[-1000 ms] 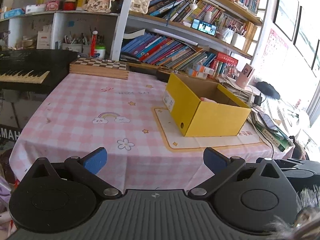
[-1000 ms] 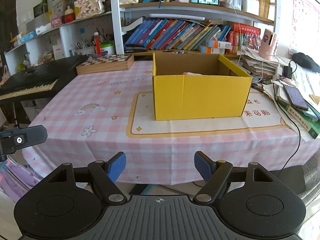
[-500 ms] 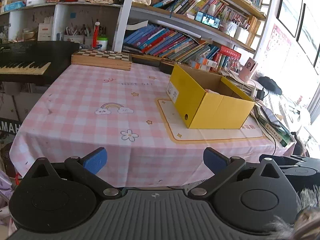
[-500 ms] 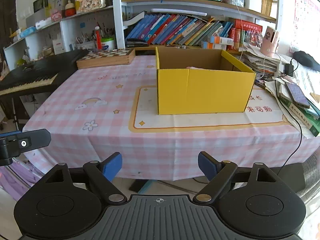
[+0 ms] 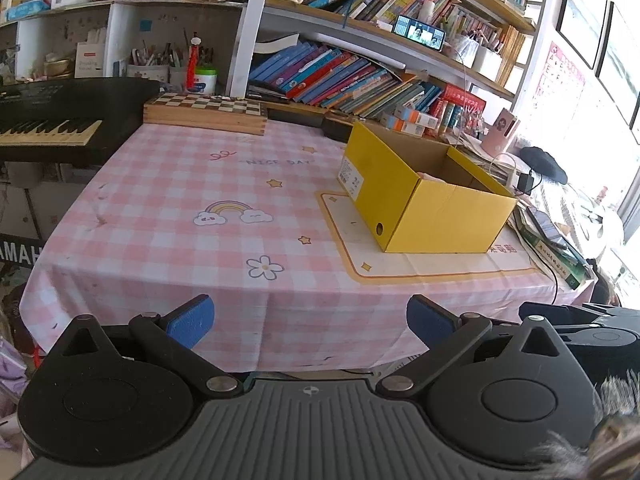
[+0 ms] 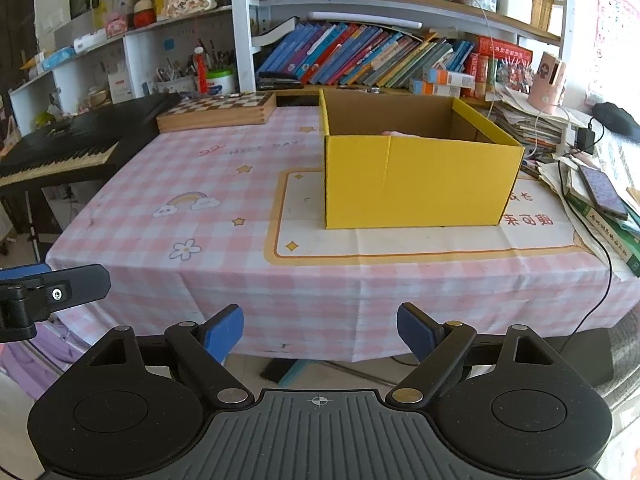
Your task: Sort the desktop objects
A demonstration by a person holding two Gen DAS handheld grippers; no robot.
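Checked pink tablecloth point(image 6: 168, 168) | rectangular yellow cardboard box point(image 6: 416, 184) | ridged wooden chessboard point(image 6: 218, 111)

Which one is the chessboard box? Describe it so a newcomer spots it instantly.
Start at the pink-and-white checked tablecloth covering the table, then look to its far edge, below the white bookshelf. The flat wooden box with a dark-and-light chequered top lies there, between the black piano keyboard and the open yellow cardboard box. It alone has that chequered top.
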